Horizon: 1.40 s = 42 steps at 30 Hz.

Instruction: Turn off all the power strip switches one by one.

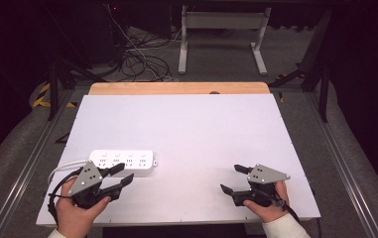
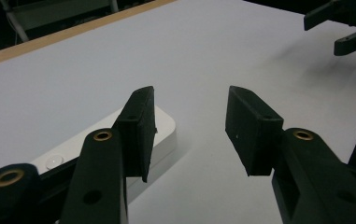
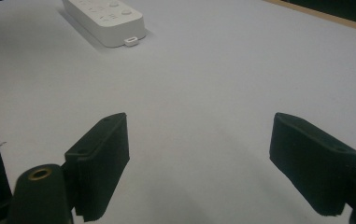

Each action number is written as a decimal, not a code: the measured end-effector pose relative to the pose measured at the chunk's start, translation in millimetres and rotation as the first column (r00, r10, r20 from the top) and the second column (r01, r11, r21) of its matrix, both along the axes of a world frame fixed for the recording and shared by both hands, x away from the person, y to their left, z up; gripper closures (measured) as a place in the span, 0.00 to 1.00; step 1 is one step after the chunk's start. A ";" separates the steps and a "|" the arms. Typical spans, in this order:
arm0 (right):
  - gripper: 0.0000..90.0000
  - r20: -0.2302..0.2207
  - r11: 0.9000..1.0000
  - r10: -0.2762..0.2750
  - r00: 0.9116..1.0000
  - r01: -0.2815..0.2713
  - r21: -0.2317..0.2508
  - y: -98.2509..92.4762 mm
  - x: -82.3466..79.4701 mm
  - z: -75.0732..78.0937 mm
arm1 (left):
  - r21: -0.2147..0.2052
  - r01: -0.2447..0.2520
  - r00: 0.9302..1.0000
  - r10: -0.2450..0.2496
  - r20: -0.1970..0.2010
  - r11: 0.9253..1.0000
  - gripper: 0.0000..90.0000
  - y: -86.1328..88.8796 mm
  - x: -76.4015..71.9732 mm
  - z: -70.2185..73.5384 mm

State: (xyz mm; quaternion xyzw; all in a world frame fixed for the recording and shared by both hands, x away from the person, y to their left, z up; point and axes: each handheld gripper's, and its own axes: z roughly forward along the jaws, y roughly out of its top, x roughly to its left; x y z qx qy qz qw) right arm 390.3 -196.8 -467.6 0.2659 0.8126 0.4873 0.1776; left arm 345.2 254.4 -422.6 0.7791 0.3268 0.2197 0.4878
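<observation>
Nearest us, our left gripper point(image 1: 122, 174) hovers at the white power strip point(image 1: 122, 159), which lies near the white table's point(image 1: 191, 129) front left edge; its jaws are half spread, gripping nothing (one sits over the strip's end). Our right gripper point(image 1: 232, 178), well apart, gapes wide and empty.

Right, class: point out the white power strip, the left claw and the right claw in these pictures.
white power strip point(image 1: 122, 159): high view, middle of its top face.
left claw point(image 1: 121, 173): high view, midway between its fingertips.
right claw point(image 1: 231, 178): high view, midway between its fingertips.
</observation>
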 end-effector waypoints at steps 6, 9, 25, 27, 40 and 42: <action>0.22 -0.005 1.000 0.004 1.000 -0.004 -0.002 1.1 0.2 -0.8 | -0.004 0.042 0.998 -0.042 -0.053 0.999 0.58 -2.1 14.3 2.0; 0.22 -0.007 1.000 0.004 1.000 -0.004 -0.001 1.0 0.4 -1.1 | -0.012 0.032 0.998 -0.033 -0.061 0.999 0.58 -3.9 16.9 2.4; 0.22 -0.019 1.000 0.013 1.000 -0.013 -0.005 1.5 0.6 -2.6 | -0.021 0.014 0.994 -0.016 -0.104 1.000 0.61 -13.7 52.8 14.9; 0.22 -0.020 1.000 0.014 1.000 -0.014 -0.006 1.8 0.4 -2.7 | -0.019 0.012 0.994 -0.013 -0.105 1.000 0.61 -13.8 55.5 14.5; 0.23 -0.016 1.000 0.016 1.000 -0.016 -0.015 0.7 -0.1 -2.8 | 0.043 -0.003 0.993 0.008 -0.115 0.999 0.85 -13.1 76.4 4.0; 0.23 -0.017 1.000 0.018 1.000 -0.018 -0.015 1.0 -0.1 -3.0 | 0.061 0.000 0.991 0.008 -0.130 0.998 0.98 -13.6 78.7 2.4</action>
